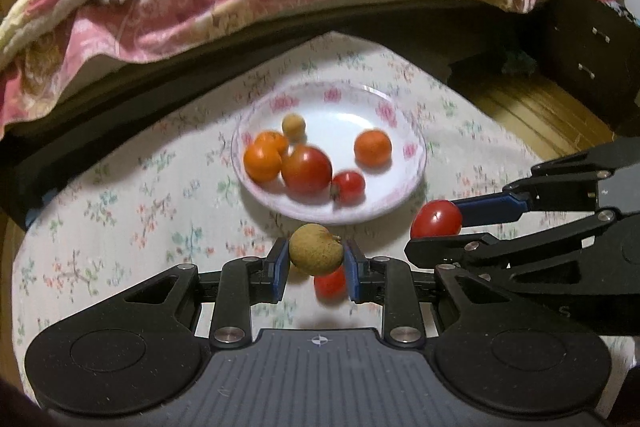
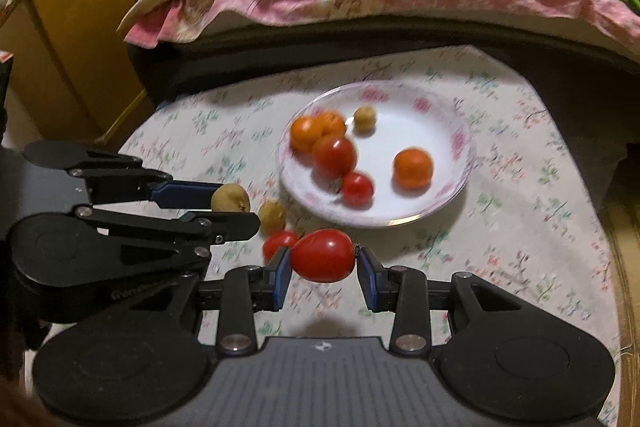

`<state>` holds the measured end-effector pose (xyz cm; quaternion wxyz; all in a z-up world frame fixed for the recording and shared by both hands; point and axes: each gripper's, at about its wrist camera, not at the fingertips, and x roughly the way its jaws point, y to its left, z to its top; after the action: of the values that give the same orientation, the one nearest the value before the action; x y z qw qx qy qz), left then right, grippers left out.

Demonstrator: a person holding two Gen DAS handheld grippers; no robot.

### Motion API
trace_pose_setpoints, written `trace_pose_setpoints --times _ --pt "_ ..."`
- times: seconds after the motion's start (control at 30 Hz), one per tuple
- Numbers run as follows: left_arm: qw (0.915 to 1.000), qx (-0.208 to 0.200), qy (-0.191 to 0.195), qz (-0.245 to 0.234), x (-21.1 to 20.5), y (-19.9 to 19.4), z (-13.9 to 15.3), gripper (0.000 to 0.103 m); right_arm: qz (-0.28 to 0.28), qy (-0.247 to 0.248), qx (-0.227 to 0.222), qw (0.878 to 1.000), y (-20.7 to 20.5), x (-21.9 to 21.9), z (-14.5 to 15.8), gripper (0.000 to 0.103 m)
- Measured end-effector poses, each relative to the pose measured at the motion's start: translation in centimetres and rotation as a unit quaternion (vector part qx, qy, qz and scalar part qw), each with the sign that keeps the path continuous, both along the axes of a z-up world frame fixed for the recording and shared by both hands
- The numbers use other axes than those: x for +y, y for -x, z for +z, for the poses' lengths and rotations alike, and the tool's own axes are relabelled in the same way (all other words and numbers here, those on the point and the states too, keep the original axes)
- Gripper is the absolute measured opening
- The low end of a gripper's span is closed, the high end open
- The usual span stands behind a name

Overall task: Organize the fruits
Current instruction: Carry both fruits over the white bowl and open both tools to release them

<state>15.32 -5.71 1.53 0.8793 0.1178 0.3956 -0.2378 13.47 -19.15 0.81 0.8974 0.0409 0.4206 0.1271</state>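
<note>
No readable writing here: the raised lettering on the left gripper's body in the right wrist view is too blurred to make out.

The left gripper [image 1: 316, 261] is clamped on a tan longan [image 1: 316, 249], held in the air just short of the plate [image 1: 400, 205]. The longan is round, so no long axis to call; a small stem nub points right.

The right gripper [image 2: 323, 267] squeezes an oval tomato [image 2: 322, 255], long axis lying crosswise between the pads, stem end at the right pad [image 2: 366, 277]. It hangs over the floral cloth [image 2: 520, 227], near the plate's front rim.

On the plate sit three oranges, two tomatoes and one longan. On the cloth by the rim lie a loose longan [image 2: 271, 215] and a small tomato [image 2: 279, 242], touching or nearly so.
</note>
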Motion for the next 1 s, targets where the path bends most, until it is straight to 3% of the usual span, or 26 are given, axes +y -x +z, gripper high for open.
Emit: trace_pose_setpoints --times 0.43,0.6,1.0 --pt "0.9997 -0.023 0.003 0.004 -2.8 -4.3 0.4 0.035 -0.064 -0.008 -0.028 0.997 -3.4 -2.5 0.4 0.039" --pt "0.9996 -0.027 0.000 0.001 -3.7 -6.3 -0.1 0.035 -0.085 -0.022 -0.023 0.996 -5.5 -3.6 -0.4 0.039" --pt "0.9993 -0.026 -0.021 -0.016 -5.3 -9.3 -2.1 0.035 -0.103 -0.005 -0.012 0.995 -8.2 -4.5 -2.5 0.039"
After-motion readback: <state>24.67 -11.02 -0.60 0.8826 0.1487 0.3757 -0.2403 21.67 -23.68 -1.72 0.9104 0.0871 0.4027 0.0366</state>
